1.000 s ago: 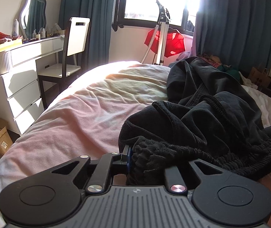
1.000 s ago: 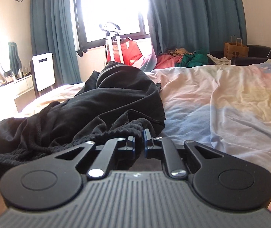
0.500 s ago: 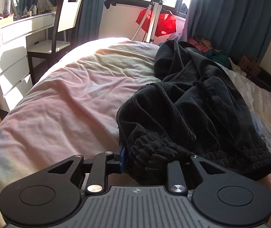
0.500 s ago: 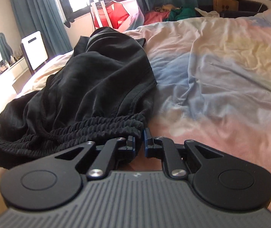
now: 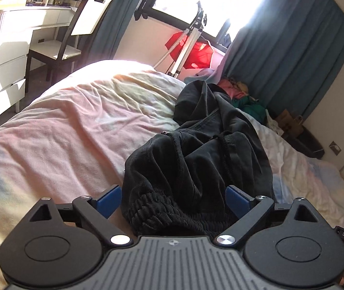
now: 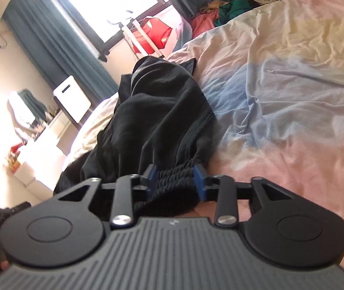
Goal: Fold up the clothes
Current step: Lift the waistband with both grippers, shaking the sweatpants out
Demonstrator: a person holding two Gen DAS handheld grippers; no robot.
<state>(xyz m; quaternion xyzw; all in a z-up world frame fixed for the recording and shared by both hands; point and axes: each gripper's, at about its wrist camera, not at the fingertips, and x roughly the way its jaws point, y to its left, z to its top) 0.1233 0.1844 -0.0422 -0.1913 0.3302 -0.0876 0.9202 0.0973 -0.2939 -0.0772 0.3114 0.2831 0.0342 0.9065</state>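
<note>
Left wrist view first: the black pants (image 5: 203, 159) are lying in a rumpled heap on the bed (image 5: 70, 130), running from the near edge off toward the far window side. The elastic waistband (image 5: 155, 212) is the nearest bit, all bunched up, and it sits right between the fingers of the left gripper (image 5: 173, 199). Those jaws are spreading and already stand wide, with a visible gap between the blue left pad and the fabric, so nothing is pinched. On the right pad I can't tell if the cloth touches or not.

Over on the right wrist view it's the same garment (image 6: 157, 111) from its other side, with the ribbed waistband (image 6: 174, 176) sitting between the fingers of the right gripper (image 6: 175, 180). That one is opening too, about halfway, and the band fills the whole gap between the blue pads. Looks more like resting in there than being squeezed.

Bedding is a crinkly pastel duvet, pink near the camera, fading to blue and yellow further off. Far left there's a white dresser (image 5: 3, 55) with a chair (image 5: 75, 36) beside it. Teal curtains (image 5: 292, 55) frame a bright window, something red (image 5: 193, 50) hangs on a stand under it, and a pile of colourful clothes (image 5: 242, 96) sits past the bed's far end.
</note>
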